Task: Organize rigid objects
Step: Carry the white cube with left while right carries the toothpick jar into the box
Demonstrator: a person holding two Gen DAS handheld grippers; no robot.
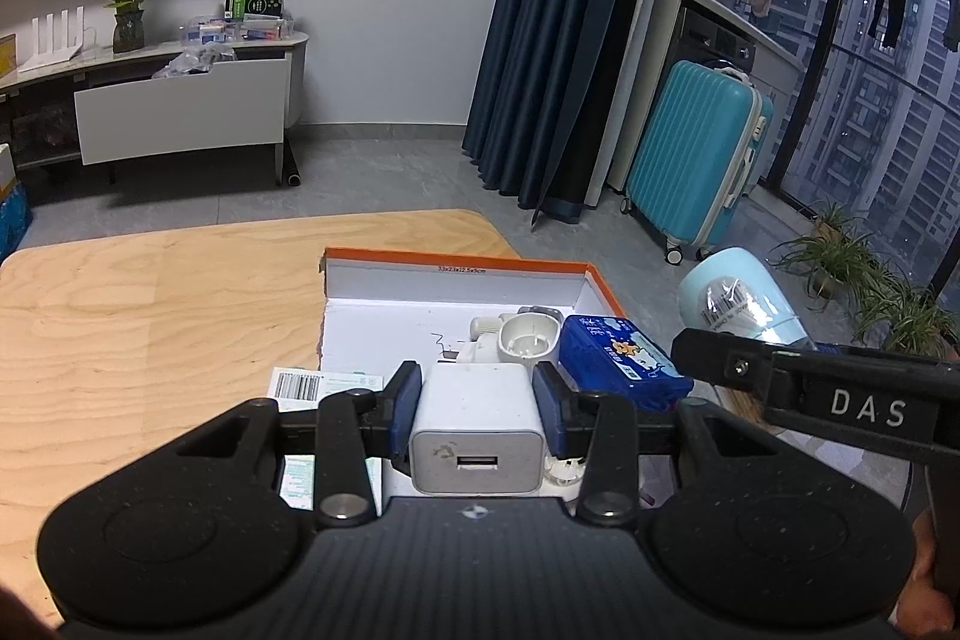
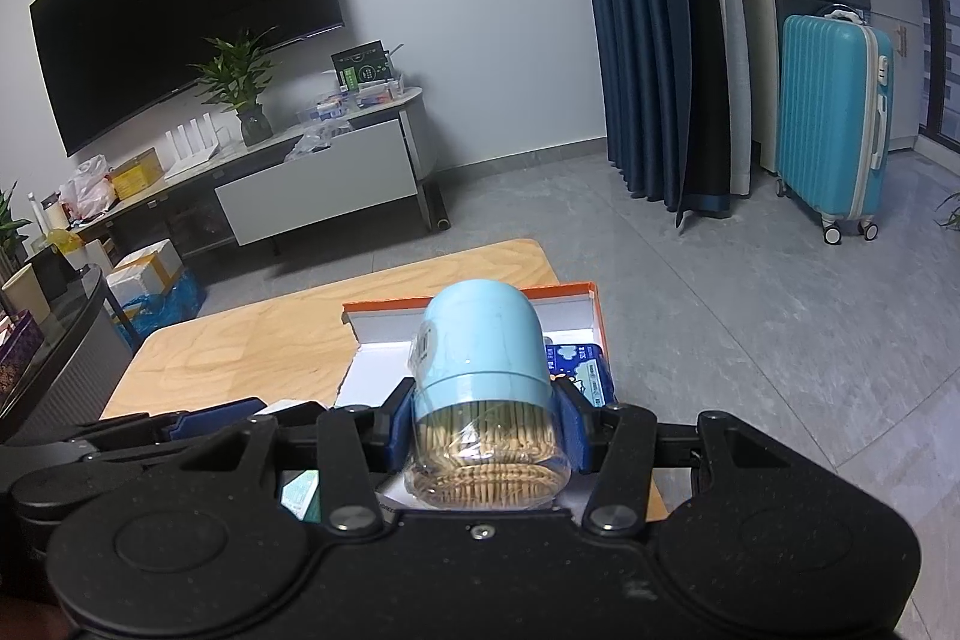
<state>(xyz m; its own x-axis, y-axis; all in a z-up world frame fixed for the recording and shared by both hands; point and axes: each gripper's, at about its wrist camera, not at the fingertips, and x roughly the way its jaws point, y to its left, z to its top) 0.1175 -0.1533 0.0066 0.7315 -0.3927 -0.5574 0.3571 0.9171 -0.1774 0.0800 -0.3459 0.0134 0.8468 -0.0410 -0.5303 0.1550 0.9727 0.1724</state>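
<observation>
My left gripper (image 1: 477, 391) is shut on a white USB charger (image 1: 477, 430), held over the near end of an orange-rimmed white box (image 1: 450, 274) on the wooden table (image 1: 150, 316). Inside the box lie a white round plastic part (image 1: 528, 337) and a blue tissue pack (image 1: 621, 361). My right gripper (image 2: 489, 421) is shut on a light blue toothpick holder (image 2: 480, 376) with a clear base full of toothpicks, just above the box (image 2: 480, 295). In the left wrist view the toothpick holder (image 1: 741, 301) and the right gripper's arm show at the right.
A paper leaflet with a barcode (image 1: 297, 388) lies on the table left of the box. Beyond the table are grey floor, a white TV cabinet (image 2: 318, 184), dark blue curtains (image 1: 552, 40) and a turquoise suitcase (image 1: 696, 160). Potted plants (image 1: 852, 268) stand at right.
</observation>
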